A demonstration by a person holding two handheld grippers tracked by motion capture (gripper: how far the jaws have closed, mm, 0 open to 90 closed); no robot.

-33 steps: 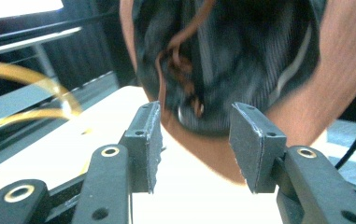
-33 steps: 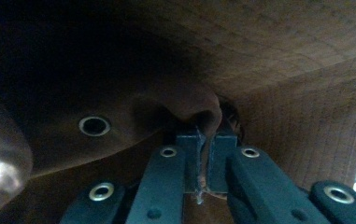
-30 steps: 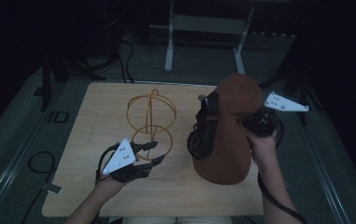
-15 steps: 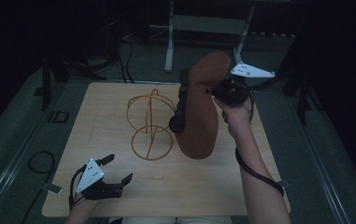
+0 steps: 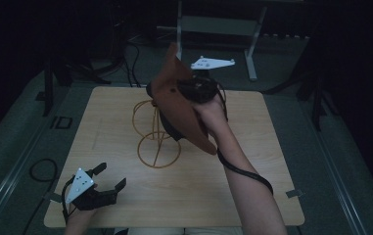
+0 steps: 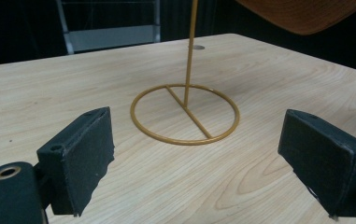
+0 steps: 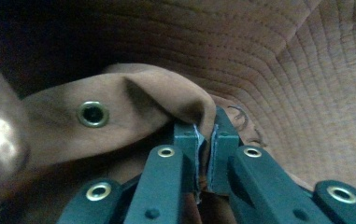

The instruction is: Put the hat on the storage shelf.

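Above the pale wooden table point(image 5: 252, 161), a brown stitched fabric hat point(image 5: 179, 105) is held beside a gold wire stand point(image 5: 157, 139)

At the near left corner, the left gripper point(image 5: 106, 177) is kept spread wide and empty, aimed at the stand's ring base; further right, the hat is carried clear of the table, pinched at a fold by the clenched right gripper point(image 7: 204, 140). Since only a small fold is gripped, the fabric could slip free, or the light stand could be tipped if snagged

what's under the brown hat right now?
Under the lifted brown fabric hat stands the gold wire stand on the wooden table; its ring base and lower rod are visible. The hat covers the stand's top. The right gripper pinches the hat's fabric.
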